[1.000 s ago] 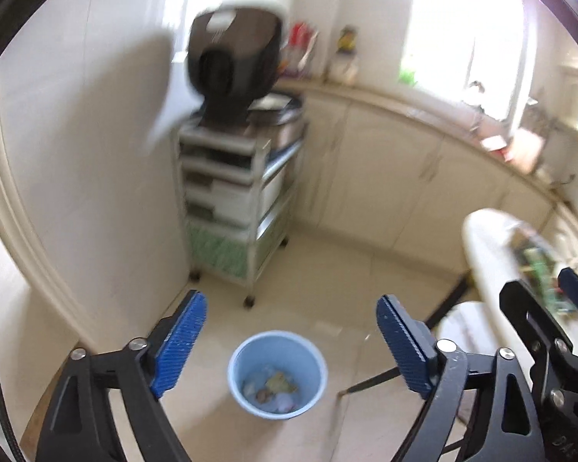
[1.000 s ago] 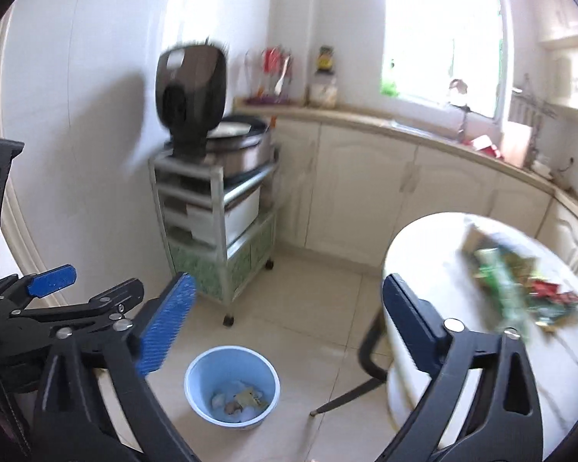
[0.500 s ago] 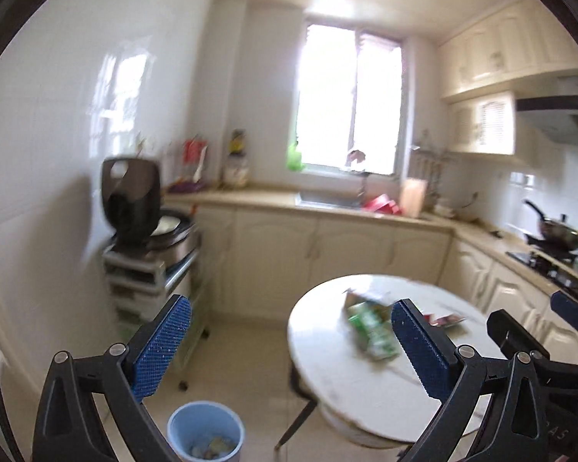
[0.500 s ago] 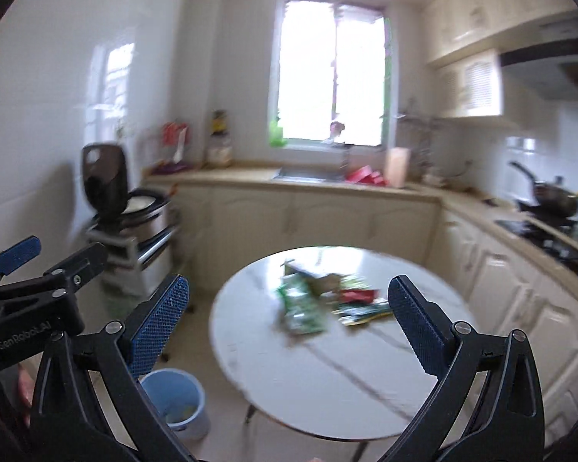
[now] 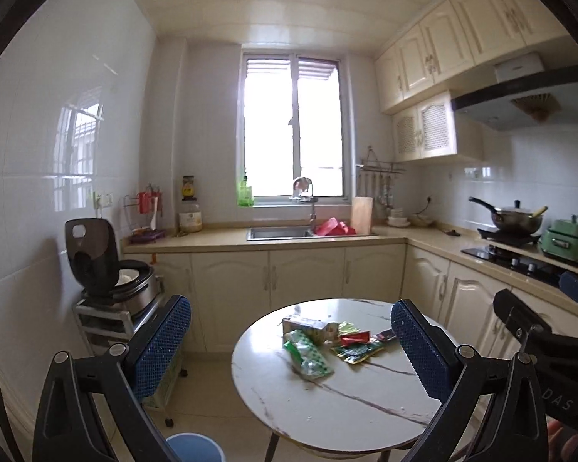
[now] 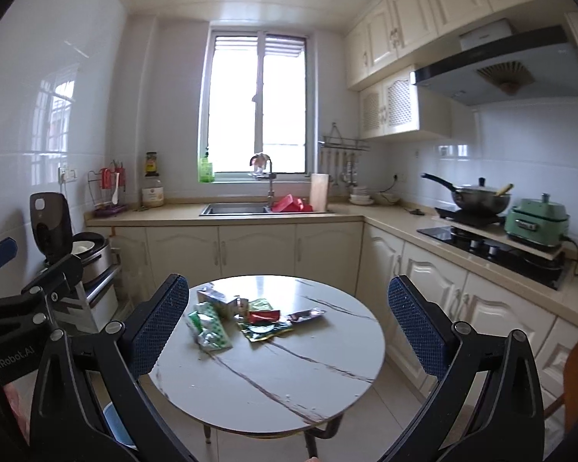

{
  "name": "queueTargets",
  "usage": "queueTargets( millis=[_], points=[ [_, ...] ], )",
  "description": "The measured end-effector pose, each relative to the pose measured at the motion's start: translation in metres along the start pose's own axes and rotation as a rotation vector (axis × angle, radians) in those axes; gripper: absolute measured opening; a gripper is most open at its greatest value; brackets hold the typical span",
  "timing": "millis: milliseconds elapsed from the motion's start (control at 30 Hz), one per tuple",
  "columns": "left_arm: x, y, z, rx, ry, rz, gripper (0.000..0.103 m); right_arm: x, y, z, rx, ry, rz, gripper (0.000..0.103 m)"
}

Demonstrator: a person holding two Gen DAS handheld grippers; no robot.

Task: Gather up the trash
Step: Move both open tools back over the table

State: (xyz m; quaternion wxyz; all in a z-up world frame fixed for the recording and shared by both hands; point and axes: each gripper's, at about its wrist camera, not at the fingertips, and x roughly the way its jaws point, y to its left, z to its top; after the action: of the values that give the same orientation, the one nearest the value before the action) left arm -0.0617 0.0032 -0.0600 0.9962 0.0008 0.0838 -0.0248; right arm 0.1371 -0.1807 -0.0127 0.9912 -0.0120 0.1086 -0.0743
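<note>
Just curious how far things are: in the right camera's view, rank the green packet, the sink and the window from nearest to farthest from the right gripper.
1. Green packet, on the table, left side.
2. Sink, in the back counter.
3. Window, on the wall behind the sink.

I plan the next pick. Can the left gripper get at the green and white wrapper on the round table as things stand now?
Probably yes. The left gripper is open and empty, and the green and white wrapper lies flat on the round table at the near edge of the pile, nothing standing before it. The gripper must first come closer.
</note>
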Motion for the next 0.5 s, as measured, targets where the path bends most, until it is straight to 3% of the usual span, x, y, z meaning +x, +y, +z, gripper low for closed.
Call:
queueTargets(
  millis=[200,500],
  points=[
    [0.002,-0.008,-0.006,0.029,-0.003,-0.004,0.103,-0.007,-0.019,-0.002,0.013,-0.006,-0.016,0.103],
    [0.039,-0.034,0.005,0.062,0.019,0.010,0.103,0.005,-0.028,-0.007,0.027,0.008,-0.010,0.103]
  ],
)
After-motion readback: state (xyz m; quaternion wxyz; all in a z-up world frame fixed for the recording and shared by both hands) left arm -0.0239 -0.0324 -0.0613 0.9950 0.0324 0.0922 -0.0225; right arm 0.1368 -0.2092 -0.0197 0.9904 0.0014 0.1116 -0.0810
